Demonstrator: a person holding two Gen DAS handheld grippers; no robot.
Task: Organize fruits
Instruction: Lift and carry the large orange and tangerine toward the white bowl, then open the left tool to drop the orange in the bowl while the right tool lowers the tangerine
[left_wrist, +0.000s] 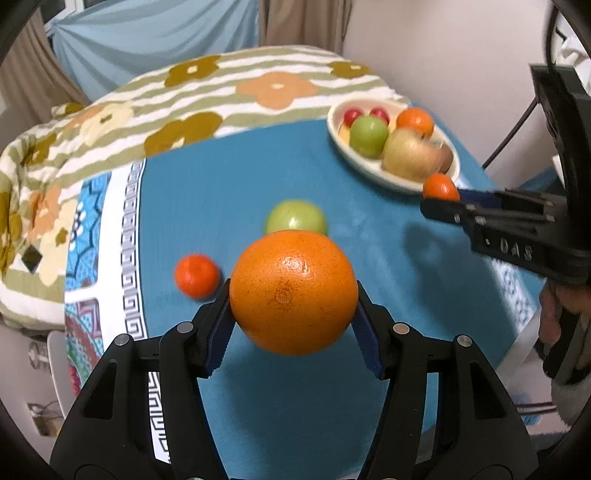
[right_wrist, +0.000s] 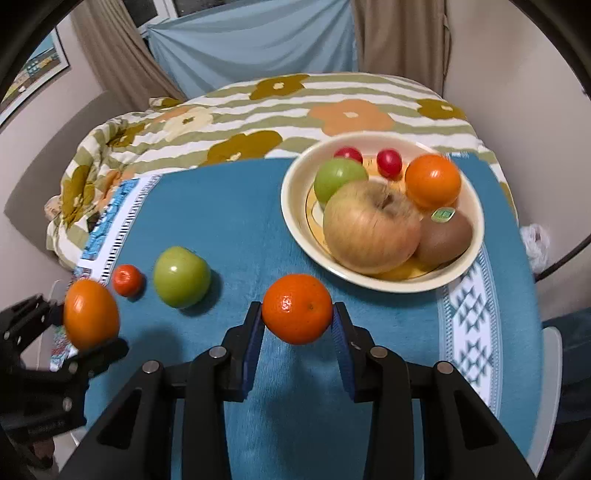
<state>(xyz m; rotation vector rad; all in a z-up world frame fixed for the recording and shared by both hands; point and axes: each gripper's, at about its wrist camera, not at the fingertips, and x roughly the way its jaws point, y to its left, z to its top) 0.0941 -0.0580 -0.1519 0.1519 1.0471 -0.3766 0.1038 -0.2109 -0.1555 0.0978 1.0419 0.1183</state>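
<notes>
My left gripper (left_wrist: 293, 295) is shut on a large orange (left_wrist: 293, 291), held above the blue cloth; the same orange (right_wrist: 90, 314) shows at the left of the right wrist view. My right gripper (right_wrist: 297, 314) is shut on a small mandarin (right_wrist: 297, 314), also lifted off the cloth; that mandarin (left_wrist: 439, 186) appears near the bowl in the left wrist view. A green apple (right_wrist: 181, 277) and a small mandarin (right_wrist: 127, 280) lie on the cloth. The cream bowl (right_wrist: 291, 218) holds a big pale apple (right_wrist: 371, 229), a green apple, an orange, a kiwi and two red fruits.
The blue tablecloth (right_wrist: 236, 229) covers the table. A flowered quilt (right_wrist: 332, 110) lies beyond the far edge. A light blue sheet and curtains hang behind. A person's hand (left_wrist: 565, 306) holds the right gripper at the right edge.
</notes>
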